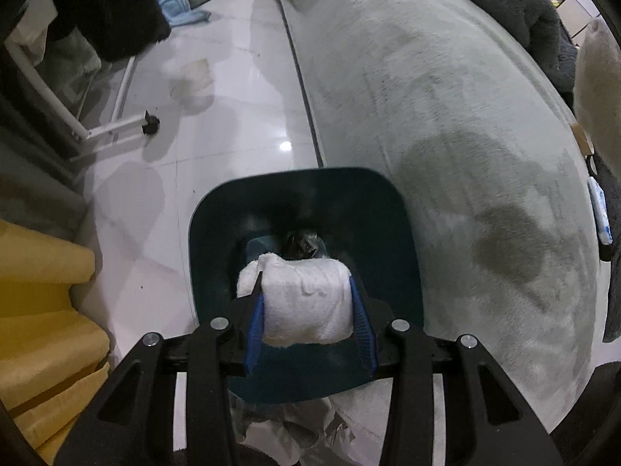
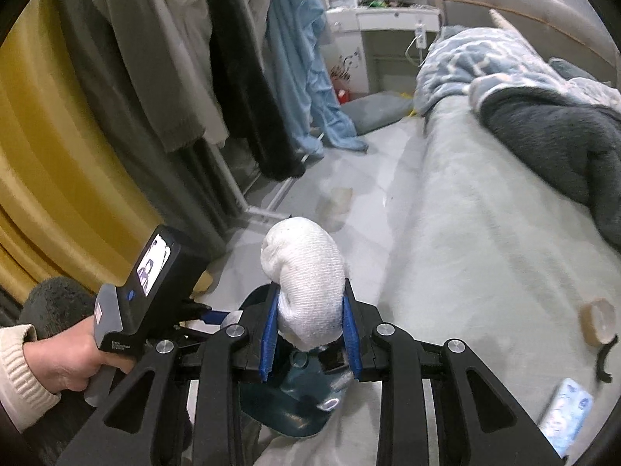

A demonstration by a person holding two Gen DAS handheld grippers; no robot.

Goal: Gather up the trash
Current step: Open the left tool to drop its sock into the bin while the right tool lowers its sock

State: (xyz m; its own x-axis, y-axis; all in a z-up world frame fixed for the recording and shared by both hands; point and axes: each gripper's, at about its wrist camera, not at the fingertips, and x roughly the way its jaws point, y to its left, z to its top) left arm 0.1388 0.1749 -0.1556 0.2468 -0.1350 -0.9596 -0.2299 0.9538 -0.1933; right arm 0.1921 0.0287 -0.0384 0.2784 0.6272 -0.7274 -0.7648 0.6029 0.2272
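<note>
My left gripper (image 1: pixel 307 303) is shut on a white wad of tissue (image 1: pixel 306 303) and holds it over the opening of a dark teal trash bin (image 1: pixel 217 225) on the floor beside the bed. A dark bag shows inside the bin. My right gripper (image 2: pixel 310 322) is shut on a second white wad of tissue (image 2: pixel 304 272), held above the same teal bin (image 2: pixel 295 411). The left gripper's handle (image 2: pixel 147 291) and the hand on it show at the left of the right wrist view.
A pale green bed cover (image 1: pixel 446 116) fills the right side, with a dark blanket (image 2: pixel 551 143). A tape roll (image 2: pixel 597 320), a black clip (image 2: pixel 605 361) and a tissue pack (image 2: pixel 566 415) lie on the bed. A clothes rack (image 2: pixel 233 77) and a yellow curtain (image 2: pixel 58 174) stand at the left. A crumpled scrap (image 1: pixel 196 75) lies on the tile floor.
</note>
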